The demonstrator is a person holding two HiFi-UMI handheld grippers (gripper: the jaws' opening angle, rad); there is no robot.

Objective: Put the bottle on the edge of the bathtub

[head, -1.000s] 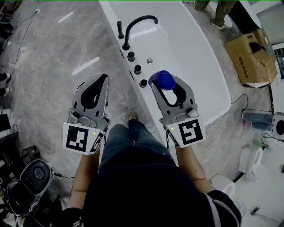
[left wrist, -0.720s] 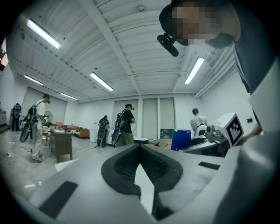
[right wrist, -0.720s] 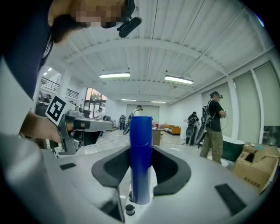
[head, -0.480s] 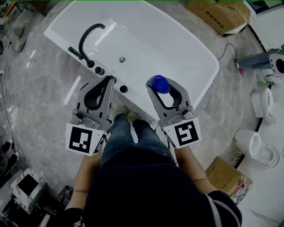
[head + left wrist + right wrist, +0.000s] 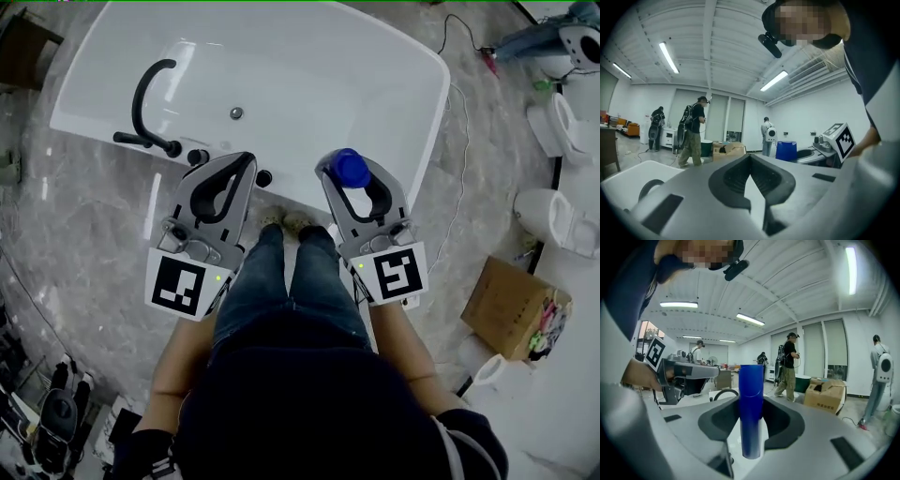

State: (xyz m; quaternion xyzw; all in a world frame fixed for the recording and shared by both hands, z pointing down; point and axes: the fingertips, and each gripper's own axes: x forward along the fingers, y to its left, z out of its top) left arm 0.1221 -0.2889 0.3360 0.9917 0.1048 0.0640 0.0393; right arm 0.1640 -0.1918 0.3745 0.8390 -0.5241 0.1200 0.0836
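A blue bottle (image 5: 350, 170) stands upright between the jaws of my right gripper (image 5: 351, 172), which is shut on it; in the right gripper view the blue bottle (image 5: 751, 404) rises as a tall cylinder out of the jaw tips. The white bathtub (image 5: 403, 56) lies just ahead of both grippers, and the bottle hangs over the tub's near rim, right of the taps. My left gripper (image 5: 239, 167) is held beside it, its jaws shut with nothing in them, their tips over the black knobs (image 5: 264, 177) on the tub's near rim.
A curved black faucet (image 5: 142, 92) and a drain (image 5: 236, 113) sit at the tub's left. White toilets (image 5: 561, 122) and a cardboard box (image 5: 511, 300) stand at right, a cable (image 5: 460, 141) trails on the marble floor. People (image 5: 695, 131) stand farther off in the room.
The head view has swung round, so the tub now lies across the top of it. Both grippers keep their places in view, the right one still on the bottle.
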